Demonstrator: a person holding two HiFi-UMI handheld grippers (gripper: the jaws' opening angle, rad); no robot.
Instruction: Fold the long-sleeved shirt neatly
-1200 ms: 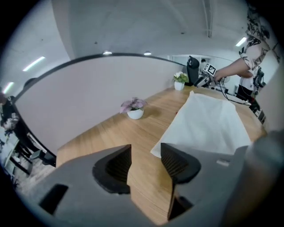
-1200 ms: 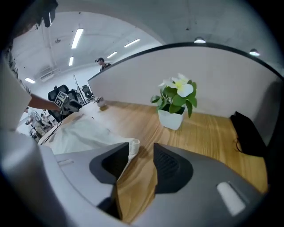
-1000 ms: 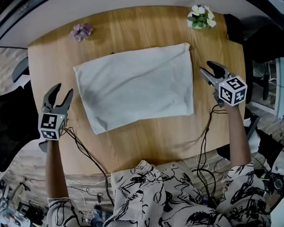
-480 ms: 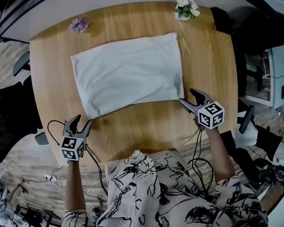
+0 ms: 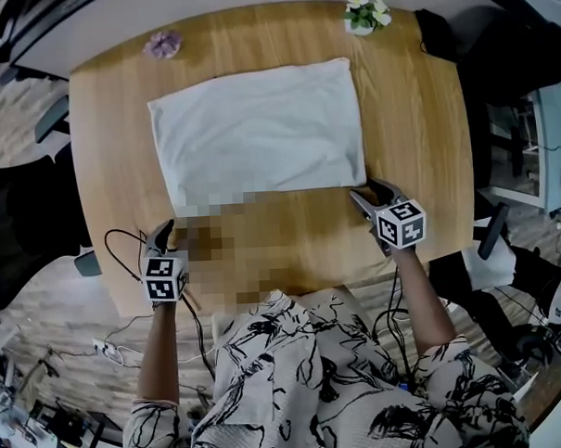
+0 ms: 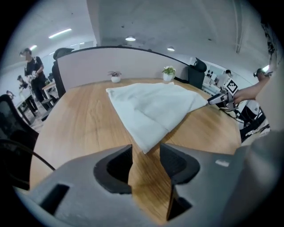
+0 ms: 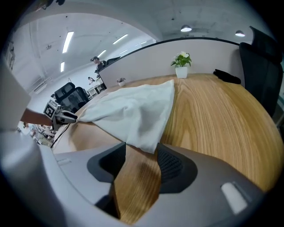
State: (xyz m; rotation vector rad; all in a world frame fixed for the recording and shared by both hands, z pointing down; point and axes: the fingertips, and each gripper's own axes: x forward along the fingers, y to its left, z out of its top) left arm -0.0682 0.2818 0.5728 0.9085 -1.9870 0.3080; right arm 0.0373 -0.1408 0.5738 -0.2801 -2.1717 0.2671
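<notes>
A white shirt (image 5: 258,127), folded into a rectangle, lies flat on the round wooden table (image 5: 416,129). My left gripper (image 5: 163,235) is low at the table's near left edge, short of the shirt's near left corner. In the left gripper view that corner (image 6: 146,146) lies just ahead of the open jaws, untouched; they have just closed a little. My right gripper (image 5: 364,196) sits at the near right corner. Its jaws have just been closing, and in the right gripper view the corner's tip (image 7: 148,144) lies between the tips, not pinched.
A pot of white flowers (image 5: 365,11) and a small purple flower (image 5: 163,42) stand at the table's far edge, with a black object (image 5: 434,26) beside them. Cables (image 5: 124,248) hang off the near edge. Office chairs and people are in the background.
Both grippers came from the shirt's two sides toward me and inward, down to its near corners. The right jaws look narrower than half a second ago.
</notes>
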